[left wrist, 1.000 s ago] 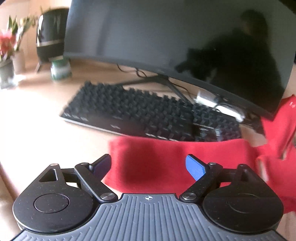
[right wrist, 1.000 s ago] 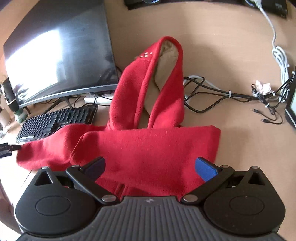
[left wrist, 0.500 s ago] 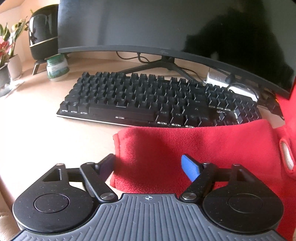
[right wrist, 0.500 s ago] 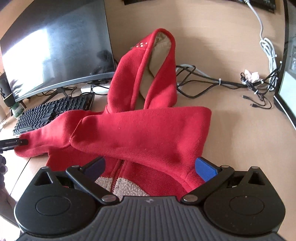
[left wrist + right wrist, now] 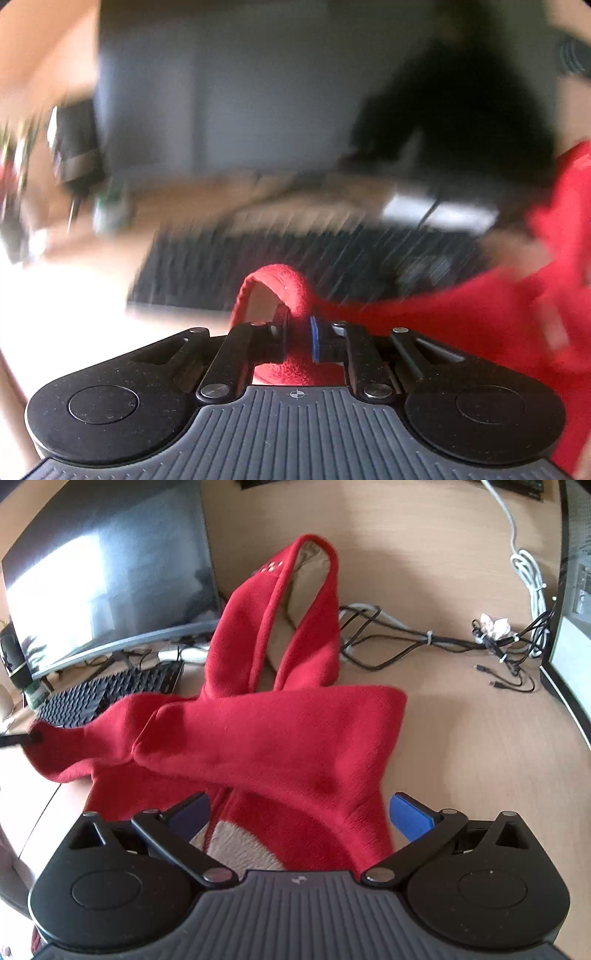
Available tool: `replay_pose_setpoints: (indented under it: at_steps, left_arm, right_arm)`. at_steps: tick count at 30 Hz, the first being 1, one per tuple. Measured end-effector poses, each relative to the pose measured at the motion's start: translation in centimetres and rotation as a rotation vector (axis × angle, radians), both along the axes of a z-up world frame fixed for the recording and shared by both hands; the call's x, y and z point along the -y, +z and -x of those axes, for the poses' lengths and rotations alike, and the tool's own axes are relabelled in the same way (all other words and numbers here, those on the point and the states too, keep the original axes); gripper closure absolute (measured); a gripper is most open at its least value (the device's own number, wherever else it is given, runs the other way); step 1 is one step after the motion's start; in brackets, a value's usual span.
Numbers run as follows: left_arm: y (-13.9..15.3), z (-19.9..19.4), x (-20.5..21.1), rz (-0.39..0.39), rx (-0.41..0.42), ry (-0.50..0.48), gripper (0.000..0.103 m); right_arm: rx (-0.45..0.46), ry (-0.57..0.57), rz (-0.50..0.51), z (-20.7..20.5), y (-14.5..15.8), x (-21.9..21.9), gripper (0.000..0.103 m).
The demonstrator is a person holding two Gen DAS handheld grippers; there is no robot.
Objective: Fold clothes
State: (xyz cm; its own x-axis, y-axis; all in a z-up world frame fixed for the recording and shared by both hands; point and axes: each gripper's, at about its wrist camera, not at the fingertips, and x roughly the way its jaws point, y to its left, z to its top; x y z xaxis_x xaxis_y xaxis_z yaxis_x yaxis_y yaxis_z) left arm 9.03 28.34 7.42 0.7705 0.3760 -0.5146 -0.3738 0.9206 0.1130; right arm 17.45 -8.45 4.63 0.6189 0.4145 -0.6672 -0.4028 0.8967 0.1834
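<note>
A red fleece hooded jacket (image 5: pixel 280 731) with a beige lining lies on the wooden desk, its hood (image 5: pixel 295 602) pointing away from me. One sleeve is folded across the body. My left gripper (image 5: pixel 298 334) is shut on the cuff of the other sleeve (image 5: pixel 284 288), which is lifted off the desk; in the right wrist view the left gripper (image 5: pixel 22 740) pinches that cuff at the far left. My right gripper (image 5: pixel 299 812) hovers open over the jacket's lower front, with fleece between its fingers but not pinched.
A black keyboard (image 5: pixel 110 694) and a curved monitor (image 5: pixel 107 572) stand left of the jacket. Tangled cables (image 5: pixel 443 642) and a white cord (image 5: pixel 528 568) lie behind and to the right. A second screen's edge (image 5: pixel 569 635) stands at the far right. The left wrist view is motion-blurred.
My left gripper went from open over the sleeve end to shut on the cuff and has lifted it. The right gripper stays open and has moved slightly nearer the jacket.
</note>
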Motion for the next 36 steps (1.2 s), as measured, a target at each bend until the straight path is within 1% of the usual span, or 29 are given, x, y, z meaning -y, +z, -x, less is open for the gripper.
replay_pose_setpoints:
  at_steps: [1, 2, 6, 7, 8, 9, 11, 13, 17, 20, 24, 26, 28, 29, 31, 33, 34, 36]
  left_arm:
    - [2.1, -0.1, 1.8, -0.033, 0.045, -0.052, 0.090]
    - [3.6, -0.3, 3.5, -0.049, 0.078, -0.106, 0.090]
    - [6.9, -2.3, 10.4, -0.015, 0.153, -0.344, 0.090]
    - [7.7, -2.8, 12.1, -0.007, 0.171, -0.404, 0.086]
    - [8.5, -3.3, 13.8, 0.002, 0.190, -0.463, 0.077]
    - [9.3, -3.8, 15.5, 0.010, 0.208, -0.522, 0.071]
    - [10.4, -4.7, 18.7, 0.028, 0.229, -0.638, 0.031]
    - [8.7, -4.8, 20.0, 0.016, 0.159, -0.701, 0.016]
    - [4.3, -5.0, 22.1, -0.032, -0.006, -0.787, 0.015]
    - [0.4, -5.3, 22.5, -0.045, -0.133, -0.798, 0.015]
    - [-3.9, -5.7, 22.8, -0.079, -0.241, -0.751, 0.016]
    - [-5.1, -5.9, 22.6, -0.043, -0.262, -0.733, 0.016]
    - [-5.8, -6.3, 22.5, 0.005, -0.265, -0.721, 0.015]
    - [-6.1, -6.6, 22.6, 0.022, -0.265, -0.715, 0.015]
    - [-6.4, -7.3, 22.5, 0.060, -0.266, -0.707, 0.015]
    - [-6.4, -7.9, 22.3, 0.113, -0.263, -0.710, 0.015]
    - [-6.3, -8.2, 22.3, 0.140, -0.260, -0.714, 0.015]
    - [-6.2, -8.8, 22.4, 0.185, -0.246, -0.730, 0.015]
  right_arm:
    - [0.005, -0.006, -0.011, -0.2, 0.1, 0.5, 0.000]
    - [0.010, -0.012, -0.021, -0.5, 0.2, 0.9, 0.000]
    - [0.016, -0.037, -0.069, -1.6, 0.2, 2.6, 0.000]
    - [0.015, -0.040, -0.075, -1.9, 0.1, 2.9, 0.000]
    - [0.012, -0.044, -0.077, -2.2, 0.1, 3.2, 0.000]
    - [0.010, -0.047, -0.079, -2.5, 0.0, 3.5, 0.000]
    - [0.006, -0.051, -0.082, -3.1, -0.1, 4.1, 0.000]
    - [0.008, -0.053, -0.087, -3.4, -0.1, 4.7, 0.000]
    - [0.005, -0.042, -0.099, -4.3, 0.0, 5.2, 0.000]
    - [-0.005, 0.003, -0.125, -5.1, 0.2, 4.6, 0.000]
    - [-0.056, 0.107, -0.199, -6.6, 0.1, 2.4, 0.000]
    - [-0.088, 0.154, -0.234, -7.9, -0.7, 1.0, 0.000]
    - [-0.116, 0.172, -0.246, -9.5, -1.9, -0.2, 0.000]
    - [-0.146, 0.182, -0.271, -10.2, -2.6, -0.5, 0.000]
    - [-0.220, 0.226, -0.366, -11.6, -3.6, -0.9, 0.000]
    - [-0.304, 0.262, -0.489, -12.8, -4.0, -0.8, 0.000]
    - [-0.336, 0.271, -0.565, -13.3, -3.9, -0.5, 0.000]
    - [-0.386, 0.289, -0.759, -14.4, -2.8, 1.1, 0.000]
